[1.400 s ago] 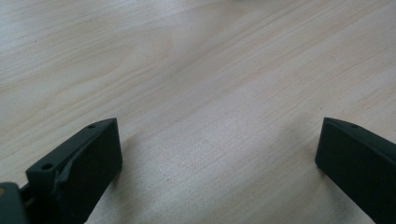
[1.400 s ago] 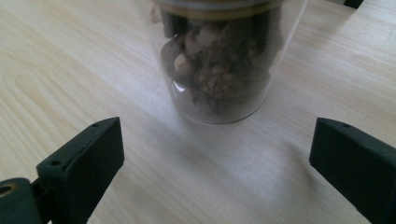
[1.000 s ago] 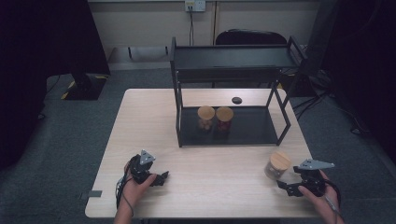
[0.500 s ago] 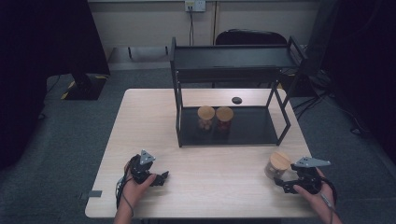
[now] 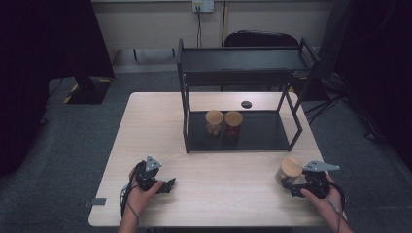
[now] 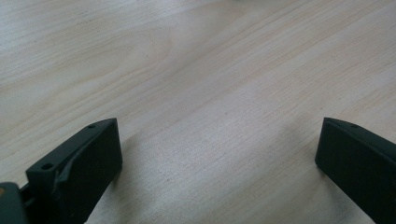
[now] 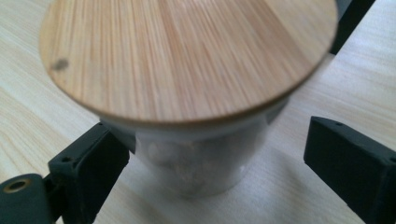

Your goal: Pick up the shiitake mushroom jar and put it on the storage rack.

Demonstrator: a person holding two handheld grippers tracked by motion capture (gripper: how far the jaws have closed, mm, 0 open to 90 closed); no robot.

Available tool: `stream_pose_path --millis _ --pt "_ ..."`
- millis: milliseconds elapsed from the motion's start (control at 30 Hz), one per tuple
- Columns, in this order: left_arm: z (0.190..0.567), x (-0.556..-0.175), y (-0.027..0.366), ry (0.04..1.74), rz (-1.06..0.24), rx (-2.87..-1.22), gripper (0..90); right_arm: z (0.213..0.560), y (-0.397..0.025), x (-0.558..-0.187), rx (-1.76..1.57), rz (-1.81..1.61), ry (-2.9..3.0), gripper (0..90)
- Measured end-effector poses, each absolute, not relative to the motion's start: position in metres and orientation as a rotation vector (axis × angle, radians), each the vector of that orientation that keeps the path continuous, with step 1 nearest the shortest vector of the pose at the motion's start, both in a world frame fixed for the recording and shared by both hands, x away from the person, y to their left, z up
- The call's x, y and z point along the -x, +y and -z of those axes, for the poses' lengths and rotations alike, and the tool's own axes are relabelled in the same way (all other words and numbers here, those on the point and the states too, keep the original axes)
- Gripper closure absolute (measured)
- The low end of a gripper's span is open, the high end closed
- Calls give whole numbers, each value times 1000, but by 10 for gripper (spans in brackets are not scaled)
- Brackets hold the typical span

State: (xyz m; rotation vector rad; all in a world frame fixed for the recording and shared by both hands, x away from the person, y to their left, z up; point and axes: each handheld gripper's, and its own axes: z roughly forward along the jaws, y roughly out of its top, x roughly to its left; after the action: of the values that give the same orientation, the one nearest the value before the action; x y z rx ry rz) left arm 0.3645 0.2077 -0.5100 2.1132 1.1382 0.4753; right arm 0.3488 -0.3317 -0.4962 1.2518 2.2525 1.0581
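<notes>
Right tool [image 5: 290,185] sits at the bench's near right corner, jaws spread wide, and between them stands the clear glass jar with the round bamboo lid [image 5: 289,171]. In the right gripper view that jar [image 7: 196,116] stands right between the black jaws: the left jaw lies just beside the glass, touching or nearly so, I cannot tell which, and the right jaw stands apart from it with bare wood showing in the gap. So it straddles the jar, not clamped. Pale contents show through the glass, too blurred to name. The person's right hand [image 5: 323,194] wraps the tool from the near edge.

Over to the left tool [image 5: 167,185], near the near left corner: jaws wide too, nothing between them. The left gripper view confirms it, two black jaws far apart over plain light wooden bench [image 6: 210,93]. The left hand [image 5: 138,191] grips it, cable trailing at the wrist.

Further out, a black metal two-tier shelf rack [image 5: 240,65] stands at the middle of the bench toward the far edge. On its lower tray sit two more bamboo-lidded jars side by side, just about touching: one with light contents [image 5: 214,122], one with dark reddish contents [image 5: 233,123]. Behind the rack, near the far edge, lies a small black round object [image 5: 246,104].
</notes>
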Motion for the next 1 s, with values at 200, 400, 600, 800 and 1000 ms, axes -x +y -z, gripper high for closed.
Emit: stream_pose_path --millis 200,400,600,800,1000 --pt "510 -365 208 1138 -475 -2113 2 496 -327 -351 -1234 -1069 2239 104" --pt "510 -365 208 1138 -476 -2113 2 497 -324 -352 -1225 -1071 2224 131" --pt "510 -365 208 1138 -475 -2113 2 498 -322 -351 -1205 -1086 2216 181" --pt "510 -365 208 1138 -475 -2113 2 497 -316 -351 -1172 -1097 2200 253" --pt "510 -365 208 1138 -475 -2113 2 498 -315 -351 -1161 -1088 2195 257"
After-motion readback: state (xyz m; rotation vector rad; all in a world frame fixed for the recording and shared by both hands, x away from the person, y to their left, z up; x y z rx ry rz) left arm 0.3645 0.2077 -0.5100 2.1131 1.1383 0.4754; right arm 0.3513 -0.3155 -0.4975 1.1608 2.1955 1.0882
